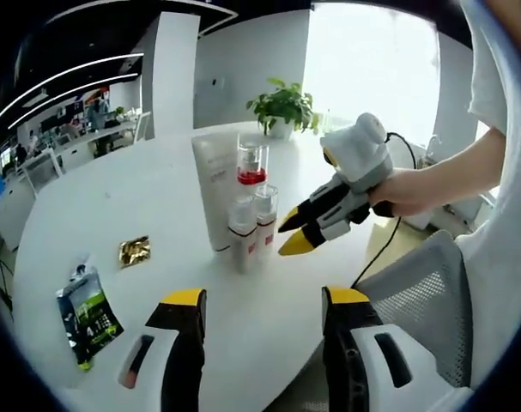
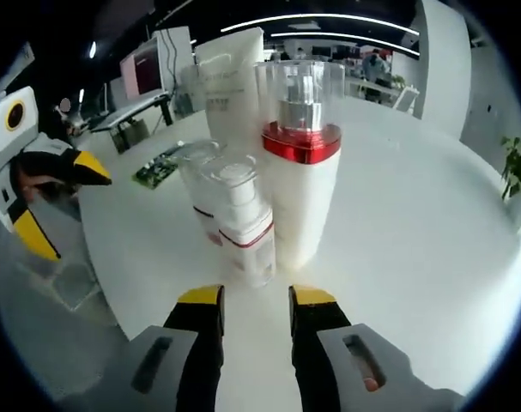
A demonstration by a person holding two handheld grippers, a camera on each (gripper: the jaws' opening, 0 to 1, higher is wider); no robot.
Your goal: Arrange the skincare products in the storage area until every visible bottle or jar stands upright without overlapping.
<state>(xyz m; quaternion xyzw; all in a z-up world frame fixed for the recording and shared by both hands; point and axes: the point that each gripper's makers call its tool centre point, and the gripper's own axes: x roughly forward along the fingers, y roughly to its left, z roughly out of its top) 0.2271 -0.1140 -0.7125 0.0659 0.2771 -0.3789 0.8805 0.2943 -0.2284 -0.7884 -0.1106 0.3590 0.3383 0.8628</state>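
Yellow-tipped black jaws of the left gripper [image 1: 262,302] rise at the near edge of the left gripper view, spread wide apart with nothing between them, over the round white table [image 1: 114,215]. Jaws of the right gripper [image 2: 256,298] in the right gripper view stand a little apart, holding nothing, just short of the bottles.

Items on the table, near to far in the left gripper view:
- Green and black foil sachet [image 1: 88,316], lying flat near the left edge.
- Crumpled gold foil wrapper [image 1: 134,251], lying flat, a little farther in.
- Two small clear-capped white pump bottles with red bands [image 1: 243,233] and [image 1: 265,219], upright, side by side and touching or nearly so.
- Tall white bottle with red collar and clear cap [image 1: 252,163], upright, just behind the small pair.
- Tall white squeeze tube [image 1: 213,184], standing on end, just beside the bottles.
- Green potted plant [image 1: 283,107], at the far edge.

The right gripper enters the left gripper view from the right, held in a person's hand [image 1: 406,190], tips near the small bottles. In the right gripper view the same group stands close ahead: small bottle [image 2: 243,223] nearest, red-collared bottle [image 2: 301,163] beside it, tube [image 2: 230,81] behind.
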